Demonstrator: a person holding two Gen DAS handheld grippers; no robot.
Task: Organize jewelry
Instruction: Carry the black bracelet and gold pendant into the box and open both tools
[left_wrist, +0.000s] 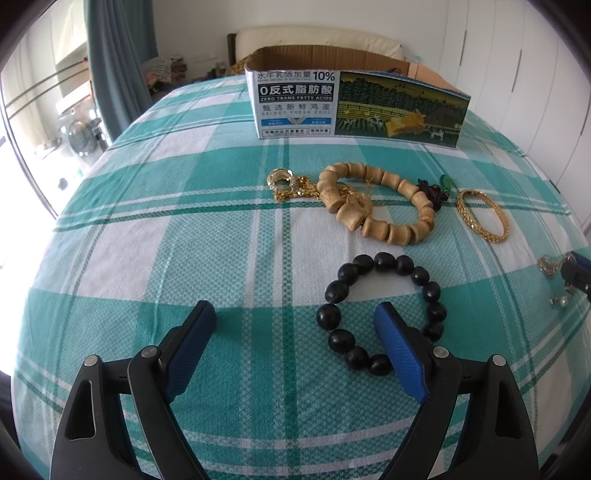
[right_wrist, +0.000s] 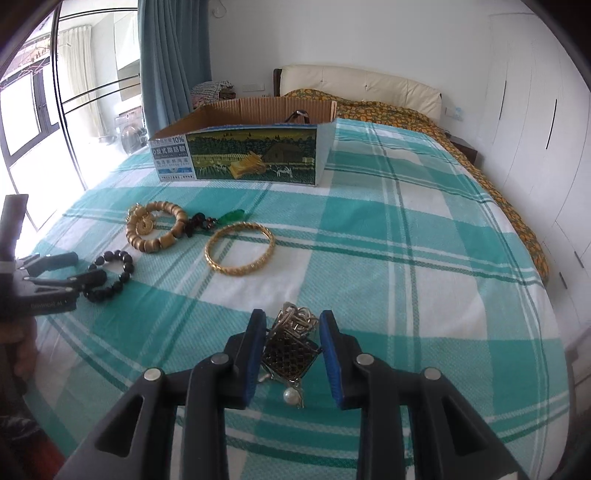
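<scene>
- Gold-toned metal pendant with a pearl (right_wrist: 290, 350) sits between the pads of the right hand-held gripper (right_wrist: 291, 360), jaws narrowed onto it, likely bound for the open cardboard box (right_wrist: 255, 155) on the bed (right_wrist: 406, 240).
- Left hand-held gripper (left_wrist: 295, 343) stands wide and empty, straddling one side of the black bead bracelet (left_wrist: 382, 308), probably ready to grasp.
- Tangled gold chains (left_wrist: 291, 184) beside the wooden bead bracelet (left_wrist: 376, 206) are hard to separate; box contents are mostly hidden.

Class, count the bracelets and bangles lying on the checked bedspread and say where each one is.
3. The black bead bracelet lies nearest, around one finger of the left gripper. The wooden bead bracelet lies beyond it, before the box. The gold bangle lies beside it. The box may hide more.
</scene>
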